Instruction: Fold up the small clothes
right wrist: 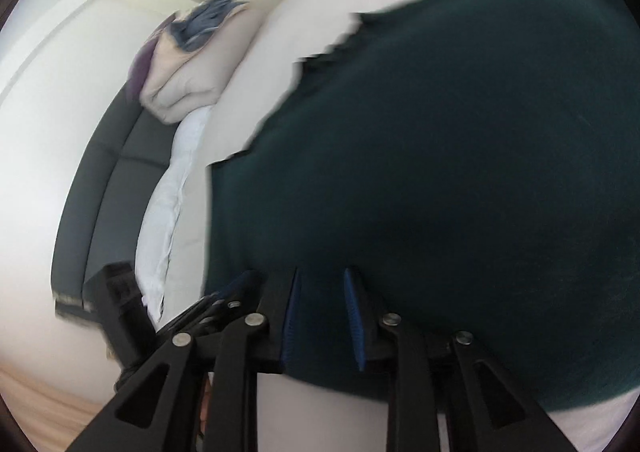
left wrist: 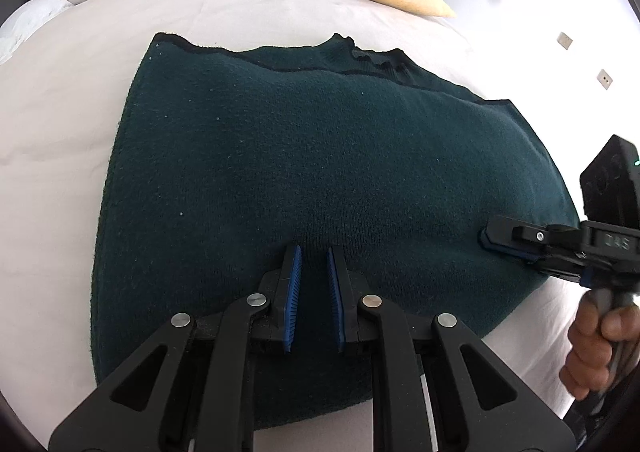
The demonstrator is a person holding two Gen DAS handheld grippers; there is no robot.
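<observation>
White-sheeted bed (left wrist: 240,8), dark green knitted sweater (left wrist: 320,156) spread flat, left gripper (left wrist: 314,252) and right gripper (right wrist: 320,272) parted over its hem, right view blurred.

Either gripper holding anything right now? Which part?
Nothing held. Left gripper and right gripper are both open, fingers resting on the near edge of the dark green sweater.

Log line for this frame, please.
phase: folding | item: dark green sweater flat on bed | left hand-held gripper: open, over near edge | right hand-held gripper: open, over sweater

"d4s"-like embossing, right tongs (left wrist: 490,238) body
</observation>
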